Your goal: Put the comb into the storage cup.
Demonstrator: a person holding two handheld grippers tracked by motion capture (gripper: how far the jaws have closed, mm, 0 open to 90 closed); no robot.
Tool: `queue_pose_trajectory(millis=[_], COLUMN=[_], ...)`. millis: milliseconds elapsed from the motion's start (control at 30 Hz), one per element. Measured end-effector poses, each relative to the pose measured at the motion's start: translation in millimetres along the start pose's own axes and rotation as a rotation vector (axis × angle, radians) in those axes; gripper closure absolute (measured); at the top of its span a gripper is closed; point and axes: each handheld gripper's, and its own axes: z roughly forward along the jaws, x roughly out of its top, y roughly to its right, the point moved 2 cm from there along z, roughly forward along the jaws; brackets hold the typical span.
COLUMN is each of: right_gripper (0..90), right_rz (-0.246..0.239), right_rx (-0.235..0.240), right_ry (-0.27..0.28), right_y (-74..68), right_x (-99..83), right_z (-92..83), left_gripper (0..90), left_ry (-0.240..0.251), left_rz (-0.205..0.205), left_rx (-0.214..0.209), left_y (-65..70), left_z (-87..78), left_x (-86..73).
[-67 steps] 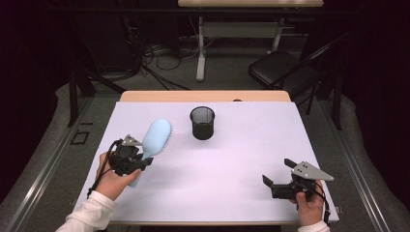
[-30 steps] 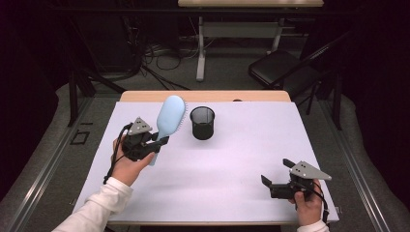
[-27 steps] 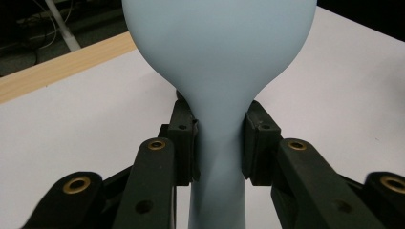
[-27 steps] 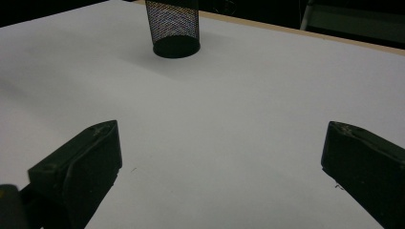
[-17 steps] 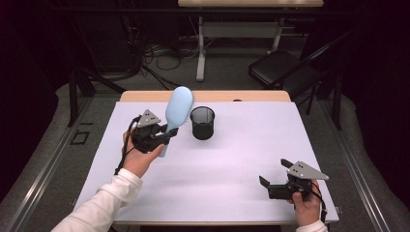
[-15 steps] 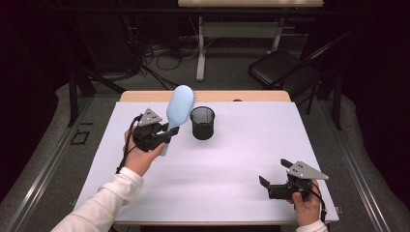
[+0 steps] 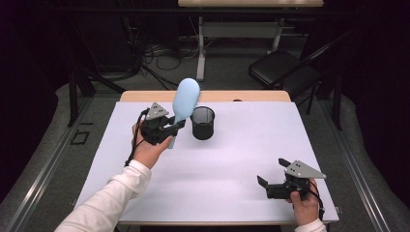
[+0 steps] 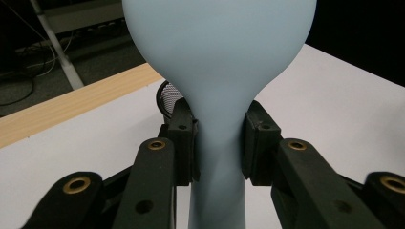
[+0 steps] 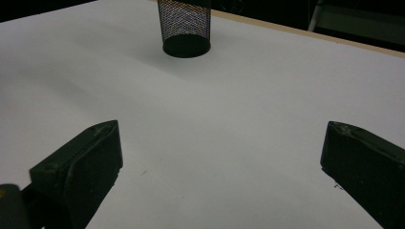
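Dark floor, trailing cables and a folded chair ring our white table, which has a wooden strip along its far edge. Near the far middle of it stands a black mesh cup, upright and with nothing in it that we can see.

Our left gripper is clamped on the neck of a pale blue hairbrush; in the left gripper view the two pads press on the handle from both sides just below where the head widens. We hold the brush off the table, head up and tilted a little away from us, just beside the cup on its left. Its bristles face the cup side.

Our right gripper sits low at the near right corner of the table, well apart from the cup, jaws spread wide with nothing between them.

We judge the carrying step to be nearly over: the brush is beside the cup but not yet above its mouth. Next we need to bring the brush over the rim, with the handle end pointing down into the opening, lower it inside, and only then let go. A tall brush could tip such a light cup, so a gentle release matters.
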Motion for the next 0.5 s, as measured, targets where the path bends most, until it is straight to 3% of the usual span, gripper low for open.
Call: queue_pose_trajectory(millis=[300,500], right_gripper=[0.2,0.3], right_rz=[0.03,0.033], right_rx=[0.031,0.045], right_ry=[0.02,0.003], right_y=[1.1,5.7], right_x=[14.5,26.6], right_z=[1.8,8.7], left_gripper=[70.0,70.0], left_ry=[0.017,0.021], left_rz=[-0.016,-0.021], left_rx=[0.004,0.001], left_y=[-0.8,0.1], left_z=[4.4,6.2], left_x=[2.2,2.6])
